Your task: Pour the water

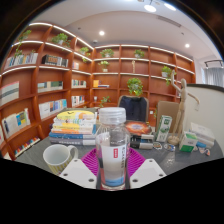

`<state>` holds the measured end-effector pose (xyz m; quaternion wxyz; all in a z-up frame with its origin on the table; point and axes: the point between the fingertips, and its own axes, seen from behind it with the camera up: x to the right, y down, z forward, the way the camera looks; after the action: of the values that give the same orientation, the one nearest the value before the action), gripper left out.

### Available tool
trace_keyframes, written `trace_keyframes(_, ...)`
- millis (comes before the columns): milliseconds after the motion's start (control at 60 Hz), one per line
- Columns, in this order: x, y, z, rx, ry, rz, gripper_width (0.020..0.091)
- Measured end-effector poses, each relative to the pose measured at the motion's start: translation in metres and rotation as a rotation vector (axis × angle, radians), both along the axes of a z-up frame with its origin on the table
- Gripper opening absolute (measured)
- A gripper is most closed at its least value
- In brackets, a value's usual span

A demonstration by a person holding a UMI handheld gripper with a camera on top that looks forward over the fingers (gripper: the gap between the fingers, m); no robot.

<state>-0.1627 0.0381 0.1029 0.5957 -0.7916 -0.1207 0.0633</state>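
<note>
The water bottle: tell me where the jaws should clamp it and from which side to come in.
Clamp the water bottle on its clear straight body, below the narrower neck and cap, coming in level from the near side. It stands upright between the pink pads already, so the gripper likely need only shut. The mug beside it leaves that approach free.

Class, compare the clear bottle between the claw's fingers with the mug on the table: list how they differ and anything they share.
The bottle is tall, clear and capped; the mug is short, pale, opaque and open-topped. The bottle stands between the fingers of the claw; the mug sits apart beside them. Both stand upright.
</note>
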Motion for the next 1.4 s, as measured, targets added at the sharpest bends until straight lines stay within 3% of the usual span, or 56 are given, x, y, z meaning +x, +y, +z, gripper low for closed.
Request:
trace_keyframes(83, 0.004, 0.001, -0.016, -0.013, 0.046, -0.019, 0.0363)
trace_keyframes(300, 0.003, 0.003, -0.011, 0.066, 0.039, -0.023, 0.0359)
trace_keyframes(350, 0.004, 0.002, -0.011, 0.063, 0.048, -0.03, 0.0391)
trace_keyframes(467, 0.007, 0.002, -0.011, 0.05, 0.054, -0.039, 0.0528)
trace_keyframes(533, 0.012, 0.001, -0.018, 0.022, 0.025, -0.042, 0.0771)
trace_keyframes(600, 0.01, -0.005, -0.022, -0.007, 0.041, -0.021, 0.0868)
trace_keyframes(900, 0.031, -0.086, -0.01, -0.109, -0.016, -0.003, 0.088)
trace_keyframes(1217, 0.111, -0.103, 0.099, -0.063, 0.019, -0.168, 0.0882)
trace_keyframes(1400, 0.149, -0.101, 0.126, -0.043, 0.036, -0.249, 0.0882)
